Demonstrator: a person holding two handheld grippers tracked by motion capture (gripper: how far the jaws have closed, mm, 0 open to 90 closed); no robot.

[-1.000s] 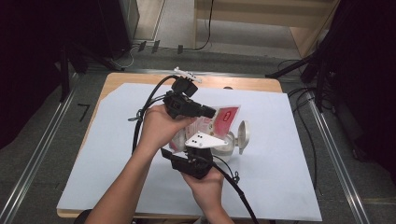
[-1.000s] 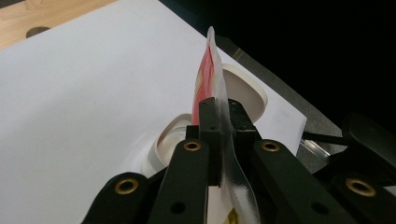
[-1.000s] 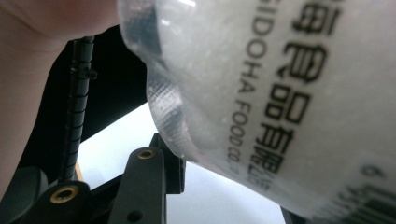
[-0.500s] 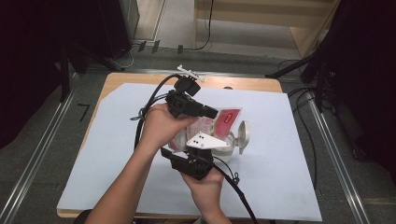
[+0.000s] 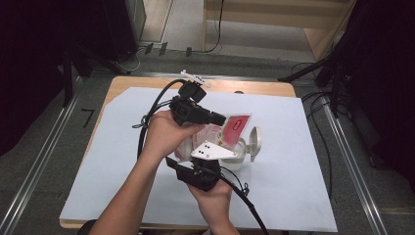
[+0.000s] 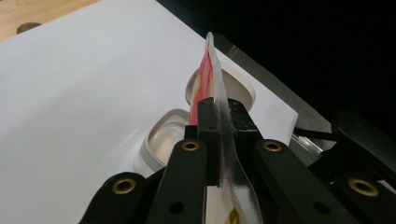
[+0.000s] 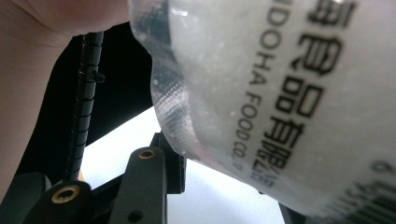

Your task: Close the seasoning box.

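Note:
A red and white plastic pouch (image 5: 230,128) hangs over an open white container (image 5: 243,155) whose hinged lid (image 5: 255,139) stands up. My left gripper (image 5: 222,119) is shut on the pouch's sealed top edge; in the left gripper view the pads (image 6: 208,116) pinch the clear seal of the pouch (image 6: 210,70) above the container (image 6: 161,140). My right gripper (image 5: 205,155) comes from the near side and is shut on the pouch's lower end. In the right gripper view the printed pouch (image 7: 280,93) sits between the jaws; one finger (image 7: 149,182) shows, the other is hidden.
A large white sheet (image 5: 122,147) covers the wooden table (image 5: 142,83). A small white clip-like part (image 5: 195,77) lies at the table's far edge. Black cables (image 5: 151,112) trail from both grippers. Metal rails and dark floor surround the table.

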